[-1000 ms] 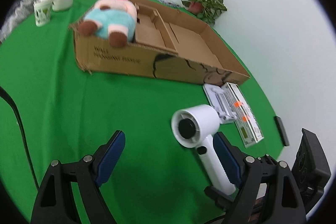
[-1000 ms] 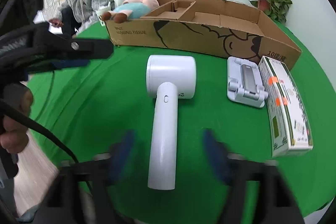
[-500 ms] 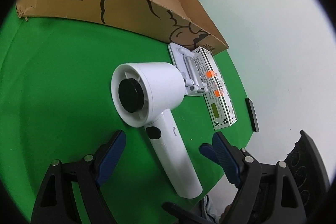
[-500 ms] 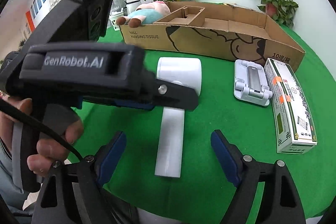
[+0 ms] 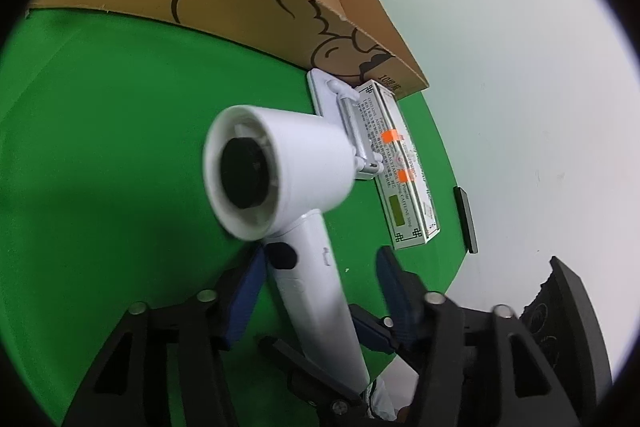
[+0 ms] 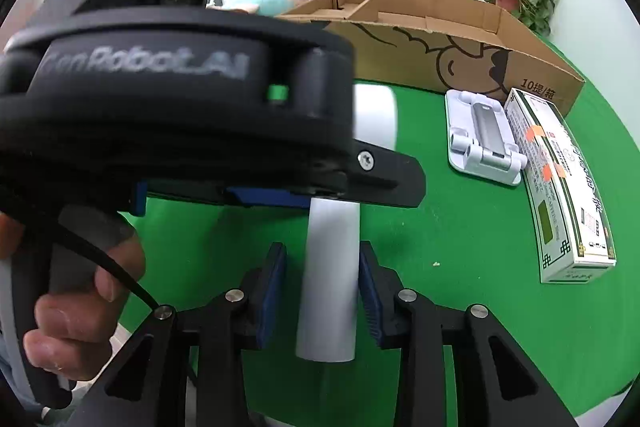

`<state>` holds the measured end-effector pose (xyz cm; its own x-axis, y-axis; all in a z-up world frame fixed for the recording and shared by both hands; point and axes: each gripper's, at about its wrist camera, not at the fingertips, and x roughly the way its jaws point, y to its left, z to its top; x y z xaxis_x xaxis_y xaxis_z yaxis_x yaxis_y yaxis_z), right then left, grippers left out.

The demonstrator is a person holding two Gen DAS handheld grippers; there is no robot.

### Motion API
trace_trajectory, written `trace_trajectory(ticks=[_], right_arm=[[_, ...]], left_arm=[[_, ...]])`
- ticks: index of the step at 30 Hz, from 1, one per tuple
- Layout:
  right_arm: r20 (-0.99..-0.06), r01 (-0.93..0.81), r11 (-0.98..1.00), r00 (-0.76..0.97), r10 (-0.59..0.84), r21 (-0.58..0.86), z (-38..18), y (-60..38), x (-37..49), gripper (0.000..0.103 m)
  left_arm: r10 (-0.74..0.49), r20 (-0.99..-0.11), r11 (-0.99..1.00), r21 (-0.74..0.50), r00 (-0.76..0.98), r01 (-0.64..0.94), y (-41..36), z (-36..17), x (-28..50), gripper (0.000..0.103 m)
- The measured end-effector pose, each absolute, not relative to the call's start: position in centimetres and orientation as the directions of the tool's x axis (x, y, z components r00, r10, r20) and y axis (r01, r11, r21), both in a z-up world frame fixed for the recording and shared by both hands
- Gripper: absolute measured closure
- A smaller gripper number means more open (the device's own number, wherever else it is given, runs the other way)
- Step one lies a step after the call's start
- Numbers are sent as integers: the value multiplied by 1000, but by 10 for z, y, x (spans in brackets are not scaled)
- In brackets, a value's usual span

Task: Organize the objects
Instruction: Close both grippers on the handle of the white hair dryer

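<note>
The fingers of the right gripper are closing around the lower handle of the white hair dryer, its right pad touching and the left pad a sliver off, while the left gripper closes higher up the same handle with a gap still on both sides. Taking it at two points probably keeps the heavy head from swinging. The dryer lies on the green worktop, near the cardboard box, likely its destination.

Open green cloth left of hair dryer, white stand and carton crowding its right, cardboard box walling behind
</note>
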<state>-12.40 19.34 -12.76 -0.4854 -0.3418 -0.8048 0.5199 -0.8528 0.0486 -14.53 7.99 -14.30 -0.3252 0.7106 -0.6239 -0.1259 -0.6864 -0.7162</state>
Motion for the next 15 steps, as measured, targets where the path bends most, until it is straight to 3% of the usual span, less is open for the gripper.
trace_trajectory(ticks=[3, 15], right_arm=[[-808, 517, -855, -491, -327, 32, -126, 191, -123, 71], [-809, 472, -882, -513, -287, 14, -124, 189, -117, 74]], left_arm=[[704, -632, -693, -711, -324, -119, 79, -146, -145, 70], [681, -660, -721, -680, -317, -134, 96, -134, -140, 71]])
